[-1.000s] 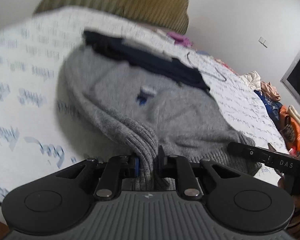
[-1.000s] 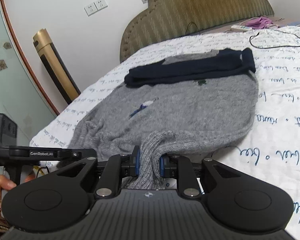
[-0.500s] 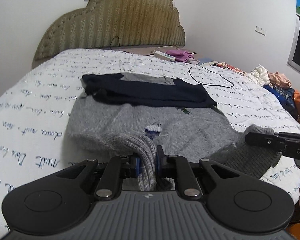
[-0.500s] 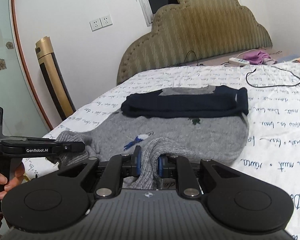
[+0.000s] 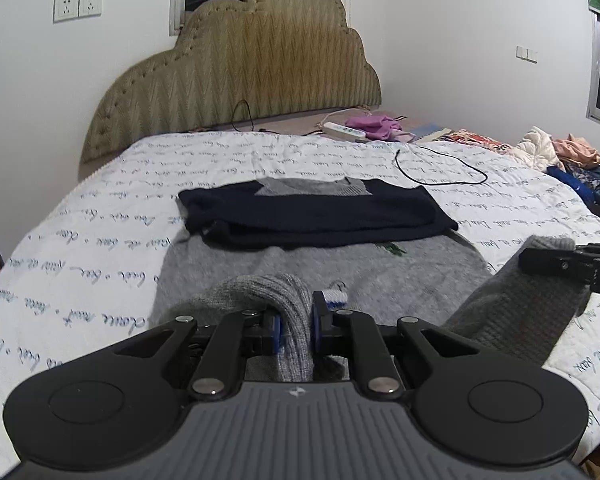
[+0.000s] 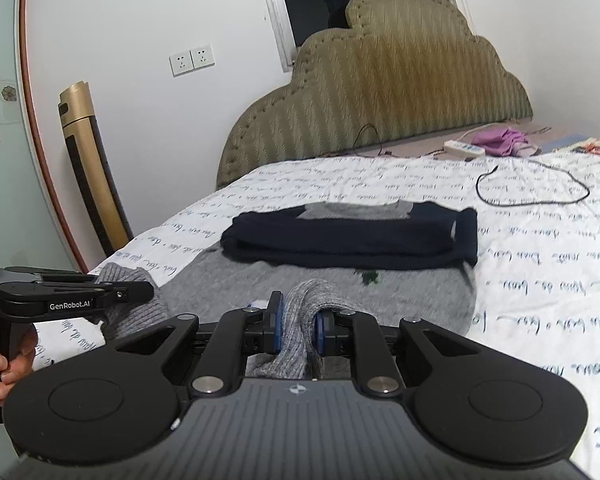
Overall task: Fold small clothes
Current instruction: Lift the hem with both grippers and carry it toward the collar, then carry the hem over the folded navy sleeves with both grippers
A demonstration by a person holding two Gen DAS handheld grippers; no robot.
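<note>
grey knit sweater (image 5: 340, 268) is laid flat on the bed (image 5: 100, 216), its upper part covered by its folded-in navy sleeves (image 5: 312, 212). the ribbed hem is pinched at two spots: left gripper (image 5: 296, 328) is clamped on a bunched hem corner, right gripper (image 6: 298, 326) is clamped on the other corner, both lifted slightly off the bed. blue pads of the fingers (image 5: 277, 332) are seen pressed into the knit on both sides. the fabric is judged soft, limp and fairly thick, not slippery, light enough to be carried by the hem alone; sag between the two holds is to be expected, so the corners should be kept level and well apart. the ribbed edge is judged the best hold, being denser and less stretchy. a black cable (image 5: 440, 168) is lying on the bed beyond the sweater, well apart.
</note>
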